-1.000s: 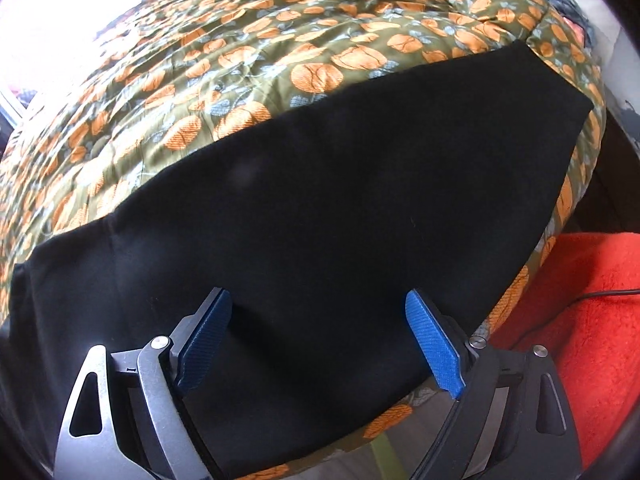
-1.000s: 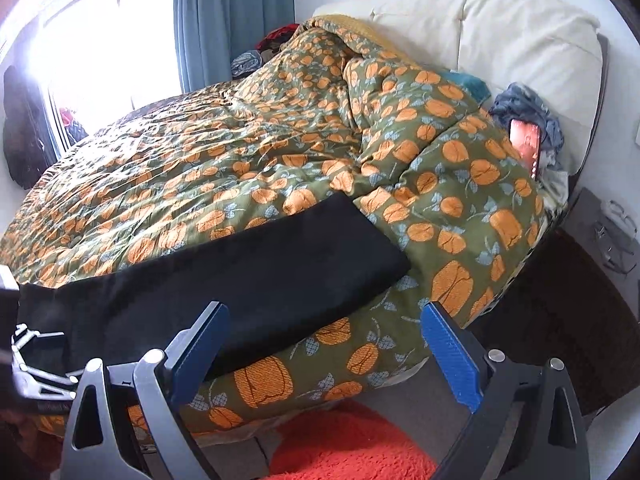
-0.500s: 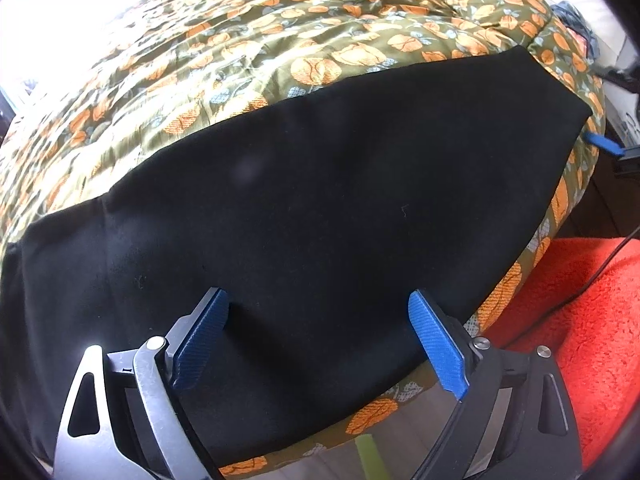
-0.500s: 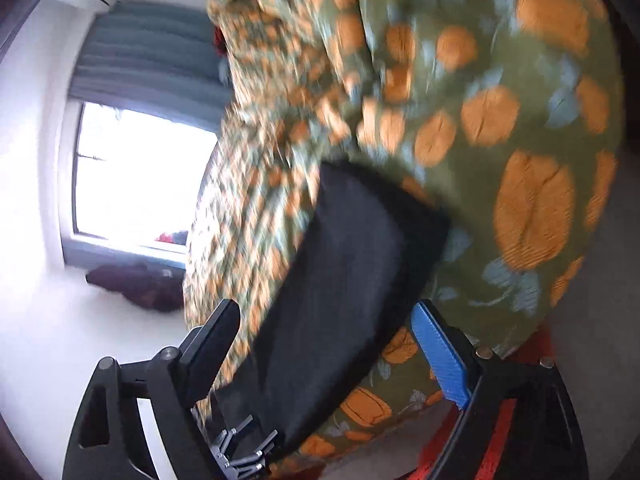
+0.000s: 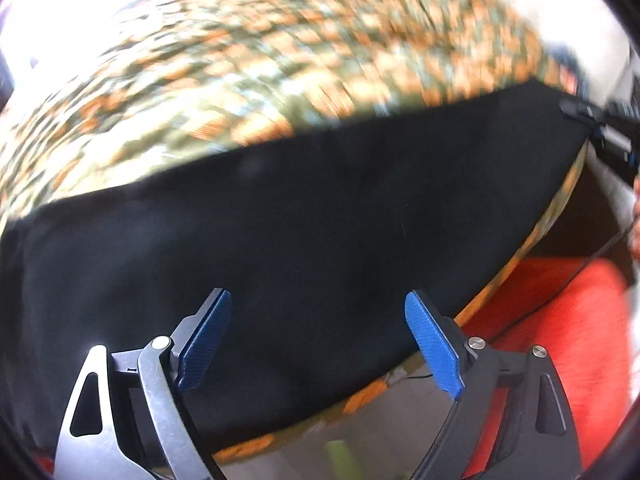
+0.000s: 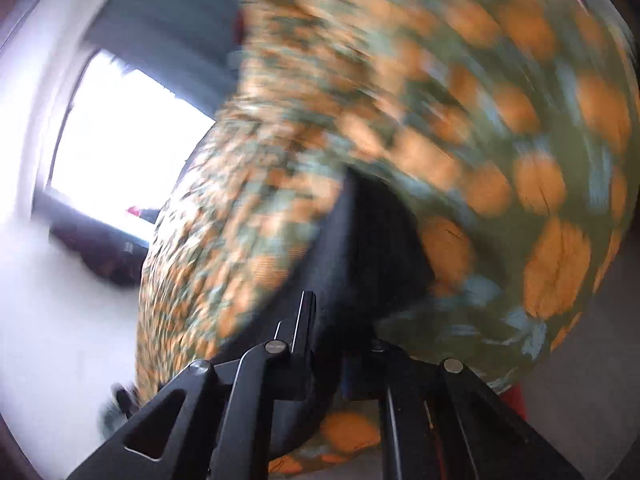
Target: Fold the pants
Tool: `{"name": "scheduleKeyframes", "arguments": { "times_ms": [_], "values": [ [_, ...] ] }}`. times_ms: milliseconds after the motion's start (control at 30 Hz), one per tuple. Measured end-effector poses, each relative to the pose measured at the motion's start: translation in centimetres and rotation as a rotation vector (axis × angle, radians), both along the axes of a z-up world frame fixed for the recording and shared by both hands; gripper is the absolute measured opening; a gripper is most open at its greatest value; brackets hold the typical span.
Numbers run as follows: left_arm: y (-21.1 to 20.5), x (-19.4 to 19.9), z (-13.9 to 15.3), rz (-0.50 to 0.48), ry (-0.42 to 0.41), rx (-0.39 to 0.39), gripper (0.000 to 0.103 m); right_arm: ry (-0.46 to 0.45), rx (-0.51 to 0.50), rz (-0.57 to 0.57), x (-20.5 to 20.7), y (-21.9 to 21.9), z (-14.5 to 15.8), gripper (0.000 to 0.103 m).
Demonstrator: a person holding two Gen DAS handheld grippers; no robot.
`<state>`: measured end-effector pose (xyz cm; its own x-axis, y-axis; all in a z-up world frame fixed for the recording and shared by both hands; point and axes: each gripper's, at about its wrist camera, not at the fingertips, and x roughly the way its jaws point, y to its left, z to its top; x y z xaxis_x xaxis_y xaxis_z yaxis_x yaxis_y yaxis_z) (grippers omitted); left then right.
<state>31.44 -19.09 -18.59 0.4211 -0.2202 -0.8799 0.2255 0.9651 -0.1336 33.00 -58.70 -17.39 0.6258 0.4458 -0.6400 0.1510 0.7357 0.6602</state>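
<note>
Both wrist views close, angled down; share pants (image 5: 304, 216)

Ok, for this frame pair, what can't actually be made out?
- Right wrist view: motion blur smears the orange-patterned green quilt; whether the right gripper, jaws drawn together, truly pinches the black pants is unclear, since the pants' edge hides one pad.
- Left wrist view: the pants' left end is cut off by the lens edge.
- Left wrist view: the quilt is blurred; the right gripper at the pants' far corner is too small to read.
- The open left gripper: contact with the pants can't be judged.

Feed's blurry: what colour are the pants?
Plain black pants, clearest in the left wrist view.
</note>
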Motion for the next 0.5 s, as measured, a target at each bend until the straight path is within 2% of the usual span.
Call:
{"name": "scheduleKeyframes", "arguments": {
  "times_ms": [133,167,267,333,400,467,500],
  "values": [
    [6.6,-0.7,2.9,0.109,-0.022,-0.047,0.091,-0.178,-0.074,0.153,-0.9,5.5,9.3,0.01],
    [9.5,-1.1,3.6,0.161,-0.026,-0.066,0.091,-0.221,-0.078,0.196,-1.1,7.3,11.4,0.01],
    [15.8,-2.6,4.6,0.289,-0.026,-0.1,0.091,-0.324,-0.108,0.331,-1.9,14.1,16.2,0.01],
    [18.9,-3.9,4.9,0.357,-0.039,-0.116,0.091,-0.369,-0.134,0.416,-2.7,19.3,17.9,0.01],
    [22.4,-5.7,4.8,0.439,-0.054,-0.127,0.091,-0.4,-0.178,0.501,-4.2,24.9,18.2,0.01],
    [25.7,-7.4,3.9,0.526,-0.045,-0.156,0.091,-0.397,-0.198,0.573,-6.0,31.0,16.2,0.01],
    [27.2,-8.4,3.4,0.571,-0.039,-0.179,0.091,-0.394,-0.193,0.59,-6.7,33.4,14.9,0.014]
  ]
}}
